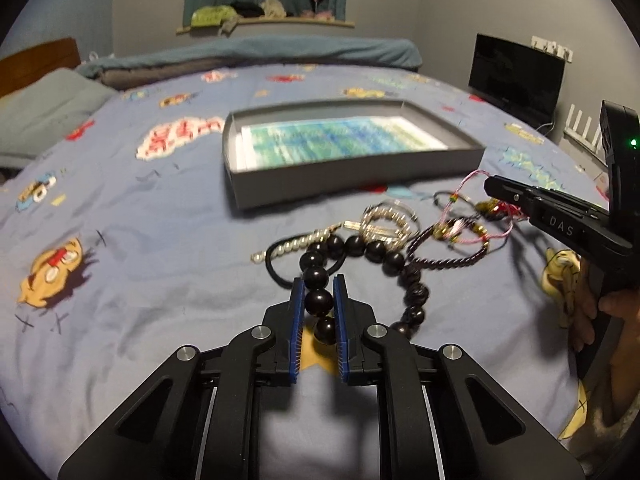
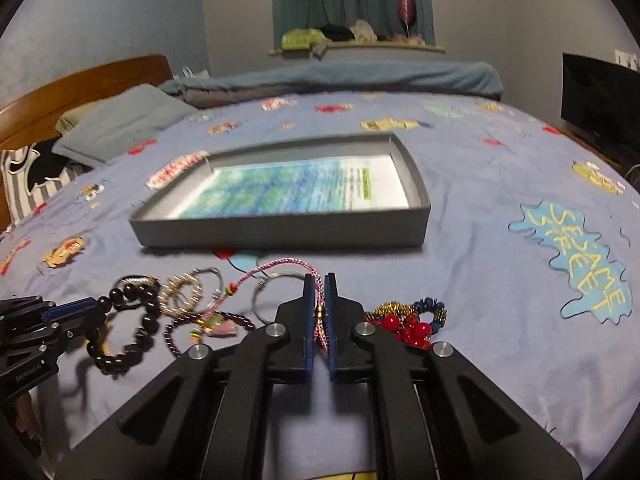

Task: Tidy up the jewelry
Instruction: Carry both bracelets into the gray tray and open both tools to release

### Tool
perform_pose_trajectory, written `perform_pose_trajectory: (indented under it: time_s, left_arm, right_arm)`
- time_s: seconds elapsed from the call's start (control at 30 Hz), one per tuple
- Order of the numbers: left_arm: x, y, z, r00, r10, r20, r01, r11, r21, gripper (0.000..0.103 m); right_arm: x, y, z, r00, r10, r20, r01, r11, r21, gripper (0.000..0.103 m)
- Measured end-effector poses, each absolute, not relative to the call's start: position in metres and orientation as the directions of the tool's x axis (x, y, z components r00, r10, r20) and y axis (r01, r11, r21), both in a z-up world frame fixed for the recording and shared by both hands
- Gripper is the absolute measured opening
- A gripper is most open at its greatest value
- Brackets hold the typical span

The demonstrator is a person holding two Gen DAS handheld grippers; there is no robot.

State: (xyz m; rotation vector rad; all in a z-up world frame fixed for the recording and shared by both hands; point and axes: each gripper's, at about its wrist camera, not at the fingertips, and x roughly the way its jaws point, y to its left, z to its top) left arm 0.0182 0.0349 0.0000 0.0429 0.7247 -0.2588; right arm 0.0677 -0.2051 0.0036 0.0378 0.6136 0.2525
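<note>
A pile of jewelry lies on the blue bedspread in front of a shallow grey box (image 1: 280, 188) (image 2: 280, 236) lined with a printed sheet. My left gripper (image 1: 319, 284) is shut on a black large-bead bracelet (image 1: 384, 256), which also shows in the right wrist view (image 2: 140, 320). My right gripper (image 2: 319, 280) is shut on a pink braided cord bracelet (image 2: 276, 266); it appears at the right of the left wrist view (image 1: 492, 186), the cord (image 1: 468, 180) lifted off the bed.
Silver coil bracelets (image 1: 384, 220), a dark small-bead bracelet (image 1: 444, 254), a black hair tie (image 1: 276, 264), a metal ring (image 2: 272, 288) and a red and gold beaded cluster (image 2: 408, 320) lie nearby. Pillows (image 2: 120, 128) sit at the left, a monitor (image 1: 516, 76) at the right.
</note>
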Motion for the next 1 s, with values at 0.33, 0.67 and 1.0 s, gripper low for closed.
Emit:
perform_pose_trajectory:
  time_s: [0.33, 0.67, 1.0]
  left_arm:
    - [0.002, 0.038, 0.033, 0.786, -0.226, -0.576, 0.269, 0.963, -0.012, 0.015]
    - [0.022, 0.041, 0.090, 0.855, -0.167, -0.491, 0.230, 0.971, 0.070, 0.015]
    - [0.107, 0.040, 0.127, 0.870, -0.184, -0.457, 0.221, 0.975, 0.026, 0.015]
  right_arm:
    - [0.044, -0.204, 0.031, 0.831, 0.248, -0.498, -0.237, 0.968, 0.087, 0.005]
    - [0.065, -0.198, 0.081, 0.880, 0.237, -0.411, -0.249, 0.968, 0.024, 0.005]
    - [0.149, -0.211, 0.108, 0.888, 0.233, -0.396, -0.218, 0.972, 0.082, 0.005]
